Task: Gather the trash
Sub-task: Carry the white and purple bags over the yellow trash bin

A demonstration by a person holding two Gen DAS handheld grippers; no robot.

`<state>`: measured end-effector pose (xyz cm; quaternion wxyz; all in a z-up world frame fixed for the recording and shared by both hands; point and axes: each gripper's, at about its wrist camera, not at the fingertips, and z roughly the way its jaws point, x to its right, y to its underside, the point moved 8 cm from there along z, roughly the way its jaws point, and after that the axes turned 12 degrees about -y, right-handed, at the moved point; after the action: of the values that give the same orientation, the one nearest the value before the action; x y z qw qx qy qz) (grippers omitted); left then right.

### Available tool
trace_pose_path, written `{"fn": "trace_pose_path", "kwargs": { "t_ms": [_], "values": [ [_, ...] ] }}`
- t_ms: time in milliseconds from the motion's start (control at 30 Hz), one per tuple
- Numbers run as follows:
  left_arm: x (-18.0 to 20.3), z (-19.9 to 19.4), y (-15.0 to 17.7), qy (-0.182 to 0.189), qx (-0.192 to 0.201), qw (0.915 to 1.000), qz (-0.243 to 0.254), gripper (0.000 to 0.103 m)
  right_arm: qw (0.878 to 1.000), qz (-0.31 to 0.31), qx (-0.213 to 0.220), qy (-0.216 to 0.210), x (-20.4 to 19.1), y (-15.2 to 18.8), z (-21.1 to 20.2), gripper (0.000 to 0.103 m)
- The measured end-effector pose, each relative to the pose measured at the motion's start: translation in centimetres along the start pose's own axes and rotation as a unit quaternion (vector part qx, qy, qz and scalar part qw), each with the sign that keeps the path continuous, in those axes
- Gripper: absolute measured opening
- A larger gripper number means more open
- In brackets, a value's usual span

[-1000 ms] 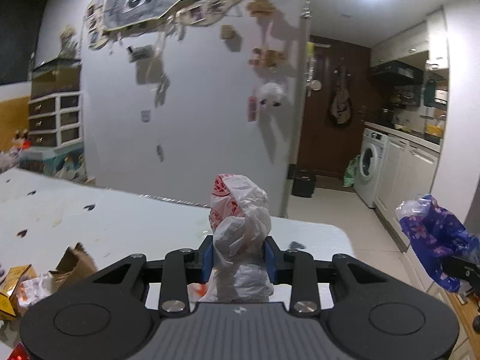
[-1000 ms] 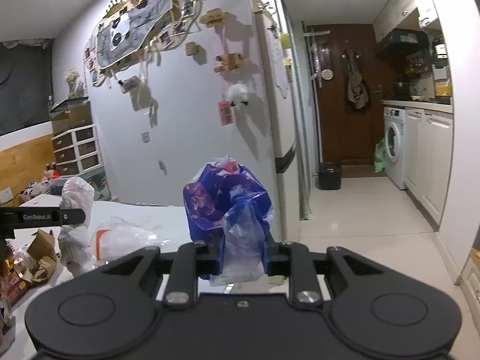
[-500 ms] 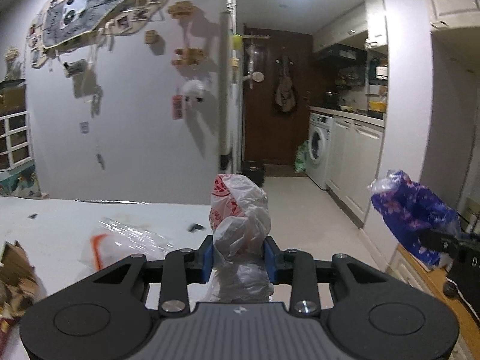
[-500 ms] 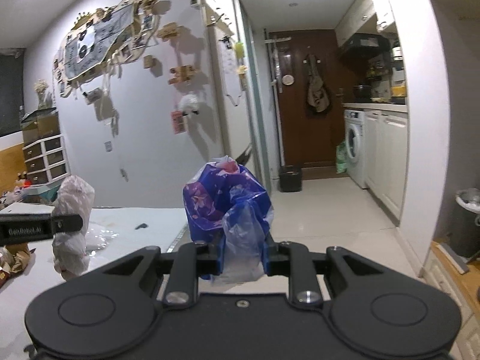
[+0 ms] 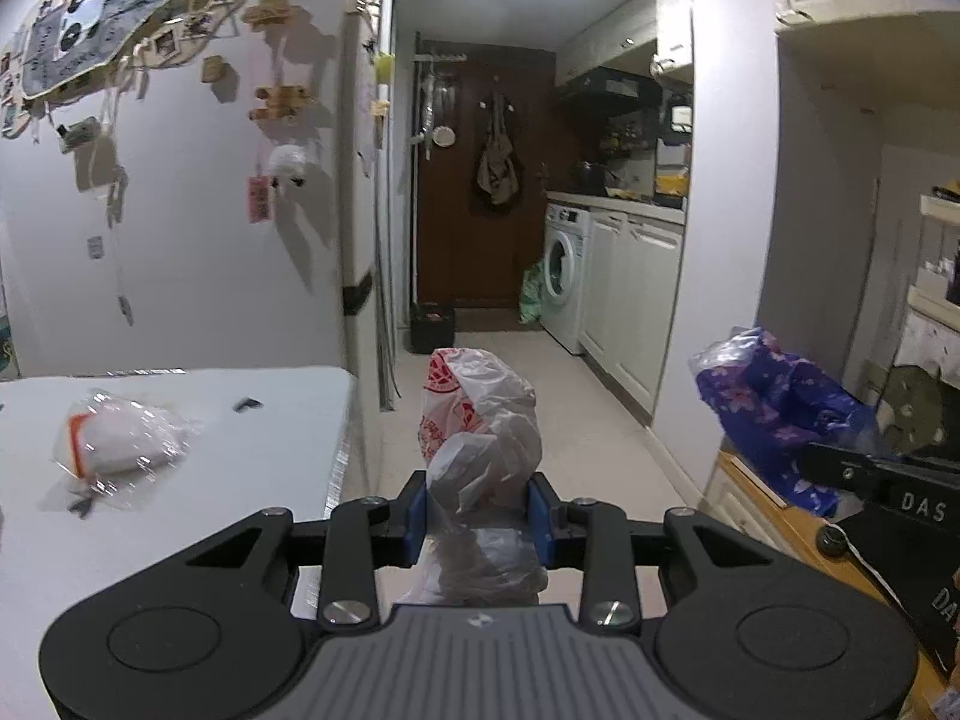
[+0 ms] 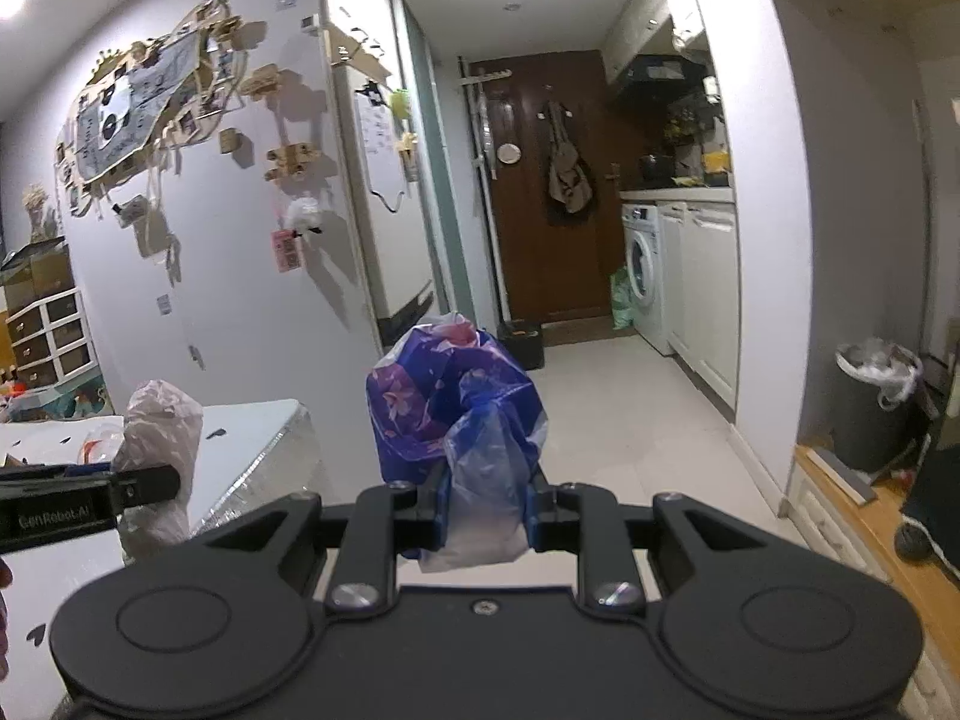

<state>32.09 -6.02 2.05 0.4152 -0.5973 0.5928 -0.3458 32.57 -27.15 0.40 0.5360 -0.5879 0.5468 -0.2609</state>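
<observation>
At the left of my left wrist view a white table point(image 5: 252, 408) carries a clear plastic packet point(image 5: 120, 441) with an orange stripe. In the lower centre, my left gripper point(image 5: 478, 516) is clamped narrow on a crumpled white bag point(image 5: 480, 426) with red print, its blue pads point(image 5: 415, 517) pressing both sides. At the right edge hangs a blue flowered bag point(image 5: 774, 408). In my right wrist view, the white bag shows at lower left; in the centre my right gripper point(image 6: 487, 507) pinches the blue flowered bag (bunched above the jaws). A lined grey bin point(image 6: 873, 408) stands at the right, beside the wall.
</observation>
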Motion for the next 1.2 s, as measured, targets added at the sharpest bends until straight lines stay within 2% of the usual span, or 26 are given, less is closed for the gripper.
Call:
{"fn": "trace_pose_path", "kwargs": {
  "t_ms": [300,600,900,1200],
  "values": [
    [5.7,-0.7,2.6,0.025,-0.025,0.999,0.025,0.035,0.999,0.044,-0.018,0.019,3.8,3.9,-2.3,0.024],
    [10.0,1.7,6.5,0.043,-0.074,0.9955,0.041,0.035,0.996,0.061,-0.051,0.039,7.3,7.3,-3.1,0.024],
    [13.6,7.5,11.7,0.06,-0.155,0.9835,0.072,0.035,0.985,0.074,-0.141,0.061,11.0,12.5,0.2,0.024],
    [14.3,12.7,16.2,0.064,-0.222,0.9692,0.084,0.035,0.964,0.085,-0.237,0.083,14.2,17.7,4.5,0.024]
  ]
}}
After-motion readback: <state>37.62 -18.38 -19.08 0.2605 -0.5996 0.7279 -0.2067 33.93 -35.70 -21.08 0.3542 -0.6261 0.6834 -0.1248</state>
